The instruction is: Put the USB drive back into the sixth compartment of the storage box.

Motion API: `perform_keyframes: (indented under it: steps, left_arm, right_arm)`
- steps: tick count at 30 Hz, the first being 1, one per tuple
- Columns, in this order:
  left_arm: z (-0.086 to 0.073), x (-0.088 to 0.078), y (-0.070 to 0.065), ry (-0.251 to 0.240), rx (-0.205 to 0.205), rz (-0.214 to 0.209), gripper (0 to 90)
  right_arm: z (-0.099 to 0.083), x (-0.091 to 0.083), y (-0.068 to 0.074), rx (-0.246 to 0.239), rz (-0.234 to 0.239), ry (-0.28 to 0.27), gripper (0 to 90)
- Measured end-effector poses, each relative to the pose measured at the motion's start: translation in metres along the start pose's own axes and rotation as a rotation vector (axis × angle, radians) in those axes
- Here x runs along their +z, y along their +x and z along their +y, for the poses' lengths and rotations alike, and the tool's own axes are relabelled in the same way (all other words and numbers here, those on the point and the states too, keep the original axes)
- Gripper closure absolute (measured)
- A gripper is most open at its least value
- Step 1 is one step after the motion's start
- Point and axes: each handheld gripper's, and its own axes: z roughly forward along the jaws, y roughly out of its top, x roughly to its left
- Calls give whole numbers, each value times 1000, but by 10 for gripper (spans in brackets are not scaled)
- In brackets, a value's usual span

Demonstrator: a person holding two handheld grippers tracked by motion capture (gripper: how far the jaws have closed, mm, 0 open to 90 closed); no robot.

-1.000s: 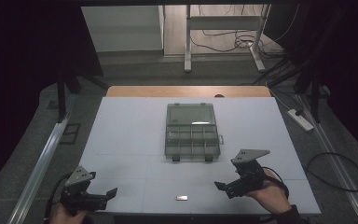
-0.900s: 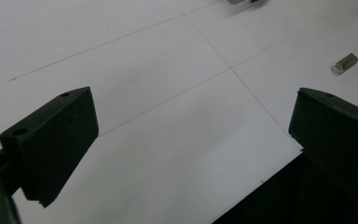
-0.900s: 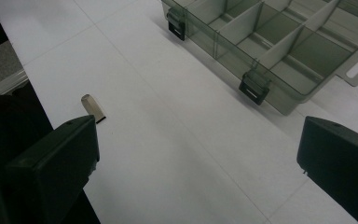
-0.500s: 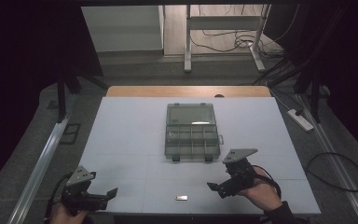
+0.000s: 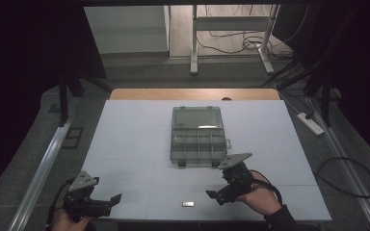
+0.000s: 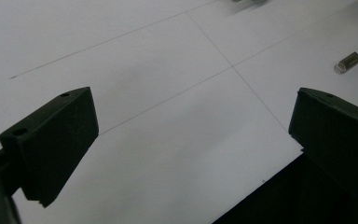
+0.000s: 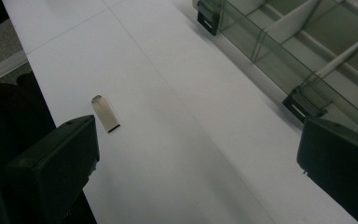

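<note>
Two tongs wait near the front edge of the white table, and one small metal stick lies between them.

Start at the left. The left tongs sit low at the front left corner, with the jaws spread wide and nothing in them. They point toward the right, along the front edge. In the left gripper view the metal stick is far off, up by the right jaw, well apart from these tongs.

Next comes the stick itself. It lies flat on the table, close to the front edge, near the middle. Its long side runs left to right, along that edge.

Then the right tongs. They are much nearer to the stick, just to its right, and they point at it. Their jaws are spread wide too, and empty. In the right gripper view the stick lies just above the left jaw, not between the jaws yet, so I think these tongs must slide a bit more toward it and line up across its thin side.

Behind the right tongs stands the open clear box with little rooms, and the stick is outside it.
</note>
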Motion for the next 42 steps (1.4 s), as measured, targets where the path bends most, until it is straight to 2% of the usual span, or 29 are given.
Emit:
perform_keyframes:
  steps: [10, 18, 35, 42]
  left_arm:
    - [0, 0, 0, 0, 3, 1, 13]
    - [0, 0, 0, 2, 4, 2, 13]
    - [0, 0, -1, 3, 7, 3, 14]
    - [0, 0, -1, 4, 8, 4, 14]
  right_arm:
    - [5, 12, 7, 2, -17, 44, 0]
    - [8, 22, 16, -42, -14, 75, 0]
    - [15, 51, 35, -82, 9, 167, 0]
    - [17, 60, 39, -100, 12, 187, 0]
